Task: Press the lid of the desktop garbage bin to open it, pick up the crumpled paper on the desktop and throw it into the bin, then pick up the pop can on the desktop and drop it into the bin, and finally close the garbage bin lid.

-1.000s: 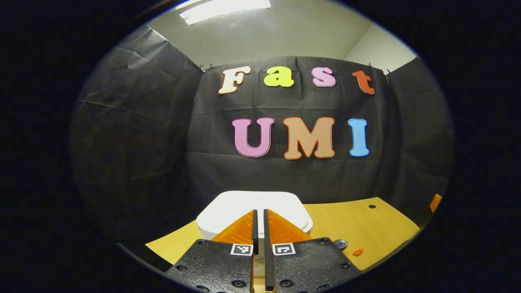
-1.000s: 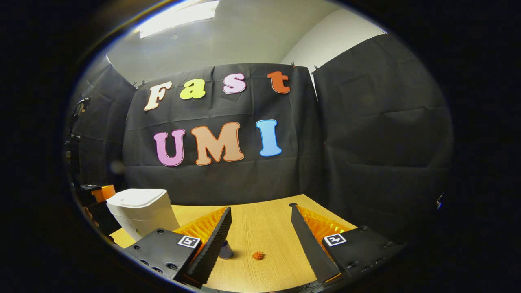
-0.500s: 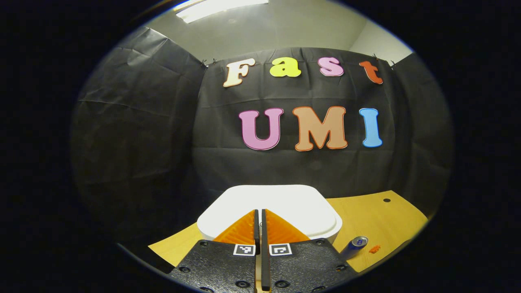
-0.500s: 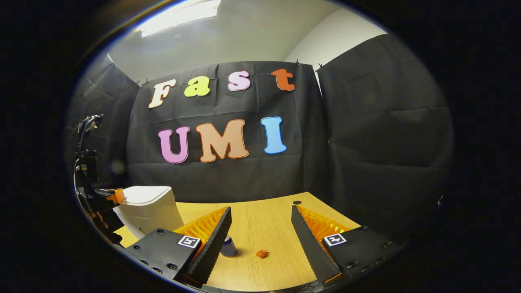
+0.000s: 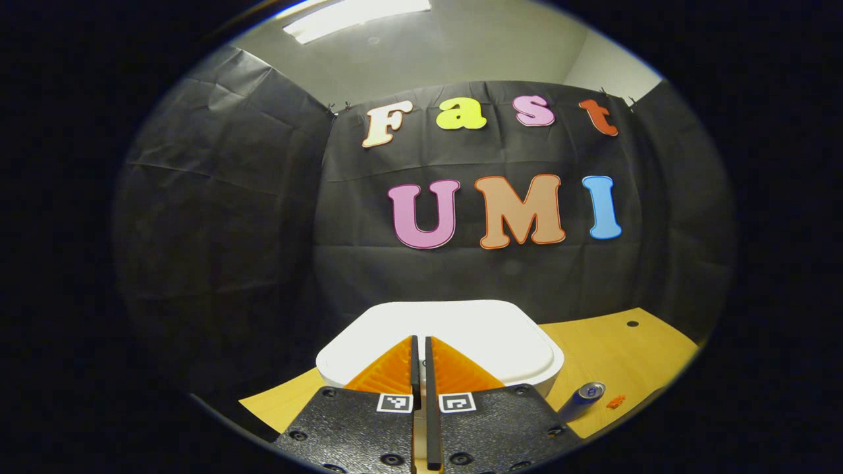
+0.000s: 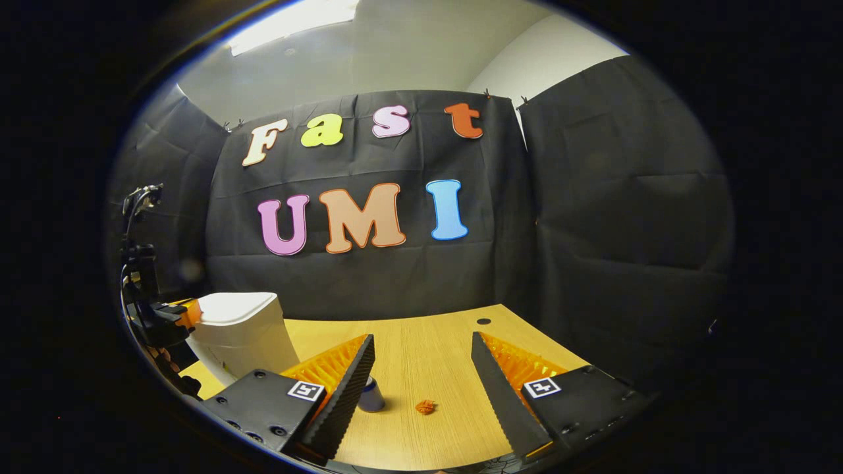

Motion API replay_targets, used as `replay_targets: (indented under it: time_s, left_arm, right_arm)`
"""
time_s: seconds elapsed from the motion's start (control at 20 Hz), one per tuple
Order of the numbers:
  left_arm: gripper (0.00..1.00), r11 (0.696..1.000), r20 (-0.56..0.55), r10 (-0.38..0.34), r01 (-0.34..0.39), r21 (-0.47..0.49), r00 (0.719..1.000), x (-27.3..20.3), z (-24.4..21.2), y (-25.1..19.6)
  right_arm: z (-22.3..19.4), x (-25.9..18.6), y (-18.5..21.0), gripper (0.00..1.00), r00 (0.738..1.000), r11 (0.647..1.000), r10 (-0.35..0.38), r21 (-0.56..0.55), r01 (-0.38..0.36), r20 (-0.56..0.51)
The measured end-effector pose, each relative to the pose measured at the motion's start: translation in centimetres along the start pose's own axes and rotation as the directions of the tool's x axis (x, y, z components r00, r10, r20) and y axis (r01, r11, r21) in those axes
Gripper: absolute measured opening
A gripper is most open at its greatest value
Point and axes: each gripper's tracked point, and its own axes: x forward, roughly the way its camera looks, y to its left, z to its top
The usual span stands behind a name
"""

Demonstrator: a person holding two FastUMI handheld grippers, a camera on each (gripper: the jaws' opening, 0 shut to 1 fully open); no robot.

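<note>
A white garbage bin (image 5: 454,332) with its lid down stands on the wooden desk (image 5: 619,349). My left gripper (image 5: 419,342) is shut, its tips over the front of the lid; whether they touch it I cannot tell. A blue pop can (image 5: 583,400) lies to the bin's right, with a small orange crumpled paper (image 5: 616,401) beyond it. In the right gripper view, my right gripper (image 6: 421,349) hangs open above the desk. The can (image 6: 372,395) stands by its left finger and the paper (image 6: 425,407) lies between the fingers, farther off. The bin (image 6: 238,329) stands at left with the left gripper (image 6: 184,313) at its lid.
Black cloth walls close the desk at the back and sides. A small round hole (image 6: 483,321) sits near the desk's far edge. Bare wood stretches to the right of the paper.
The left gripper has come closer over the bin lid, bringing the can and paper into its view. The right gripper tipped down slightly, still open.
</note>
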Motion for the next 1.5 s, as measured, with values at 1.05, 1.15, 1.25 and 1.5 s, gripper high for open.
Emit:
replay_targets:
  time_s: [1.05,1.15,1.25,1.5]
  left_arm:
    - [0.0,0.998,0.123,-0.061,0.061,-0.003,0.991,-0.1,6.3,0.0]
    - [0.0,0.996,0.162,-0.085,0.088,-0.01,0.983,-0.8,8.2,-0.9]
    - [0.01,0.992,0.177,-0.121,0.127,-0.022,0.977,-1.6,8.9,-2.0]
    - [0.01,0.988,0.145,-0.141,0.149,-0.041,0.979,-4.1,7.5,-2.4]
  right_arm:
    - [-1.8,1.1,2.4,0.94,0.998,0.998,0.058,-0.028,-0.059,-0.039]
    - [-2.2,1.0,1.3,0.94,0.998,0.999,0.036,-0.032,-0.038,-0.045]
    - [-3.1,1.5,0.4,0.94,0.998,0.999,0.019,-0.041,-0.022,-0.065]
    - [-9.0,3.9,-0.9,0.94,0.979,0.994,0.024,-0.1,-0.045,-0.201]
